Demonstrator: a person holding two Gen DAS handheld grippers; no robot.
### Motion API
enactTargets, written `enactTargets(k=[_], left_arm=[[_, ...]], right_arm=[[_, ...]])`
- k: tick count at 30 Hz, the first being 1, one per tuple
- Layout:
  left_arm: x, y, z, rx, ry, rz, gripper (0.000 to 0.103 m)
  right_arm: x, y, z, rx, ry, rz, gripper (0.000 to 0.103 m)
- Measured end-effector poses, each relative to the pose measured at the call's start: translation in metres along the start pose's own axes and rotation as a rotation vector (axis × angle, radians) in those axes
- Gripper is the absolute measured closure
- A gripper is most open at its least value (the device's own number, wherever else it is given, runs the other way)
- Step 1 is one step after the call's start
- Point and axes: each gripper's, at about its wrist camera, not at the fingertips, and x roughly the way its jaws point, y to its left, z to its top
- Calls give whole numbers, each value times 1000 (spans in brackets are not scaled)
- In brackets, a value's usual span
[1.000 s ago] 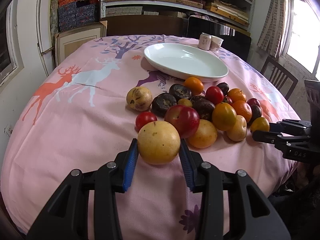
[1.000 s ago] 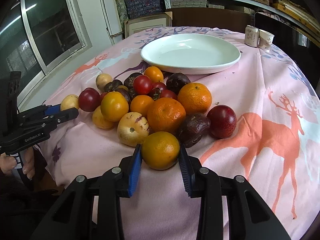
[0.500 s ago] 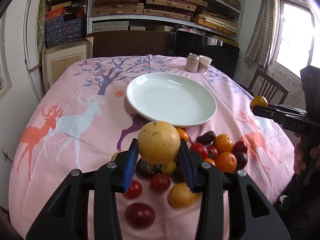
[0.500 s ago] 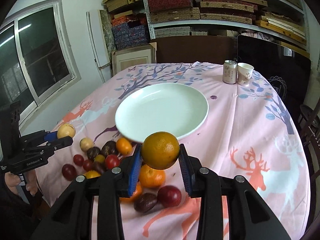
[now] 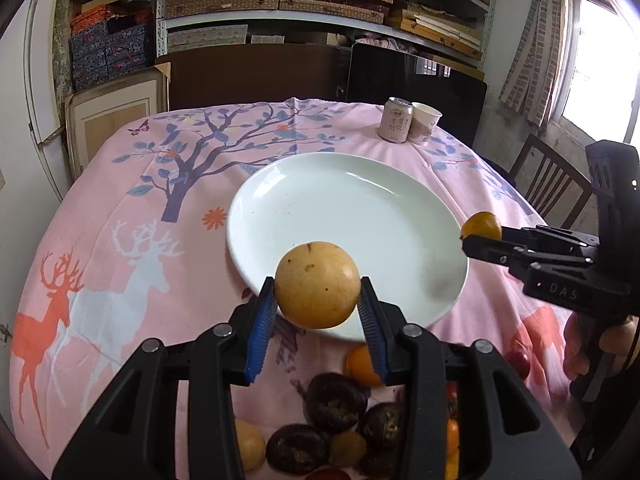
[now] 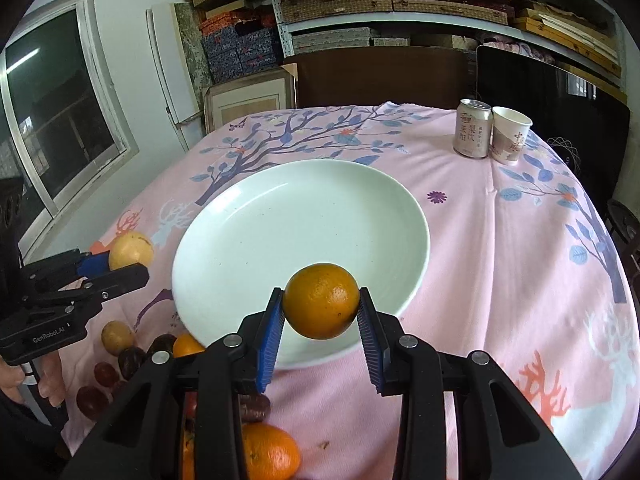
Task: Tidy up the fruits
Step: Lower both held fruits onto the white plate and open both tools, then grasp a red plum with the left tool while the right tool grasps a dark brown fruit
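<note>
Your left hand-held gripper (image 5: 318, 322) is clenched on a speckled yellow fruit (image 5: 317, 284), its blue pads pressing at 3 and 9 o'clock; the fruit hangs over the near rim of the white plate (image 5: 360, 216); your right hand-held gripper (image 6: 322, 330) grasps an orange (image 6: 322, 300) the same way, above the plate's edge at 6 o'clock; in the left wrist view, it enters from 3 o'clock; the other loose fruits (image 5: 336, 420) lie heaped on the pink-clothed desk (image 5: 120, 280) at 6 o'clock of the plate; a can (image 6: 472, 128) and paper cup (image 6: 510, 136) stand touching at 1 o'clock, well apart.
</note>
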Motion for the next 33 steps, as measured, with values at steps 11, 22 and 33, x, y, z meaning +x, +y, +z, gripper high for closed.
enactTargets(k=[11, 22, 33], left_arm=[[16, 17, 23, -72, -9, 41, 29], [-68, -4, -70, 17, -19, -11, 22], [-102, -4, -154, 42, 54, 47, 22]], right_arm=[[3, 13, 19, -41, -97, -80, 35], [-56, -13, -56, 110, -92, -6, 32], [-81, 4, -109, 103, -89, -14, 31]])
